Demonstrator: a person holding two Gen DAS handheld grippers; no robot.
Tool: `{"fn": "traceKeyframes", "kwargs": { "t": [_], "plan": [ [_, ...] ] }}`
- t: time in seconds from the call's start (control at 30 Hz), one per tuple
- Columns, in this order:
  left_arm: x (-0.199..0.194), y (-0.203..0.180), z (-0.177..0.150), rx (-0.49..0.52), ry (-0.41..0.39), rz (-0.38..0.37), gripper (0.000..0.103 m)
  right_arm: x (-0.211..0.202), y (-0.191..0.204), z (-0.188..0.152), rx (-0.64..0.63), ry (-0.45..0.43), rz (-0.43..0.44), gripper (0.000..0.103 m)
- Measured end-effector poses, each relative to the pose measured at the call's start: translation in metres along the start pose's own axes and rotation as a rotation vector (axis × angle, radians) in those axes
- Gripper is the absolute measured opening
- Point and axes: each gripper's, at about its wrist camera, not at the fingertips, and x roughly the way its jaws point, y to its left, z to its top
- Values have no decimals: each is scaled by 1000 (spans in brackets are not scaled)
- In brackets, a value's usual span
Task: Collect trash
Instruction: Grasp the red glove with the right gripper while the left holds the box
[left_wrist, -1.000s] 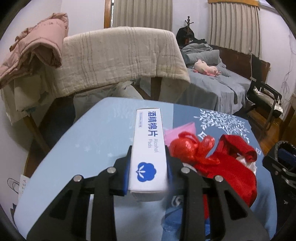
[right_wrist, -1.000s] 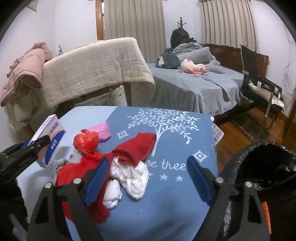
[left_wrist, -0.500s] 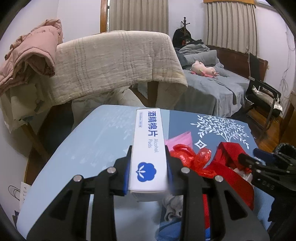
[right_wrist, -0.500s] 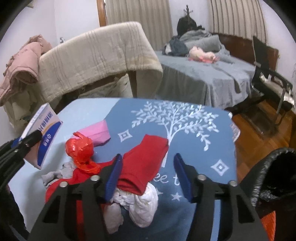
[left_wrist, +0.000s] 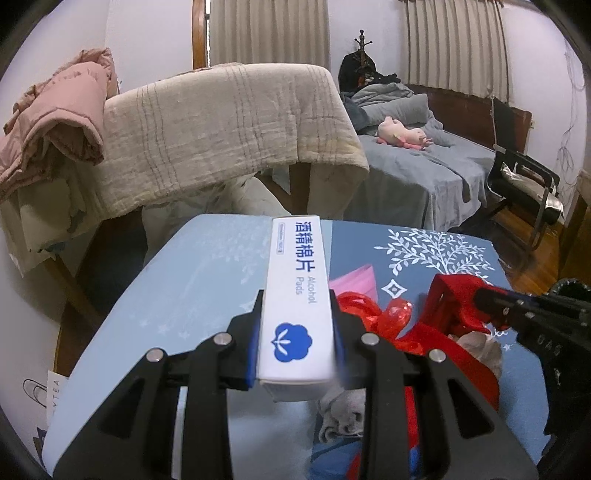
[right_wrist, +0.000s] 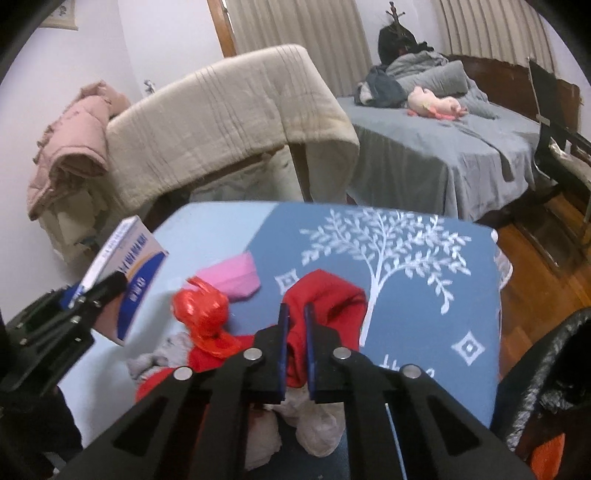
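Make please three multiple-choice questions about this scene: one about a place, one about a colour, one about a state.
1. Where is the pink stuffed toy?
A. on the grey bed
B. on the blue table
C. on the black chair

2. What colour is the cloth in the right hand-held gripper?
A. green
B. red
C. yellow

3. How is the alcohol pads box at this moment?
A. flat on the table
B. inside the bin
C. clamped in the left hand-held gripper

Answers: 1 A, it lies on the grey bedsheet. 2 B, red fabric is pinched between the closed fingers. 3 C, both fingers press on its sides.
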Motion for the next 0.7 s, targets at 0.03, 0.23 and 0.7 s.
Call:
{"fn": "traceKeyframes", "kwargs": {
  "t": [0.03, 0.23, 0.7],
  "plan": [
    [-2, -1, 1, 0, 0, 0, 30, -5, 1, 3, -2, -10, 5, 8],
    [-16, -9, 9, 6, -10, -16, 30, -31, 4, 15, -4, -59, 23, 6],
    [-33, -21, -3, 38, 5, -43, 30, -57, 20, -6, -22, -33, 60, 6]
  ]
}}
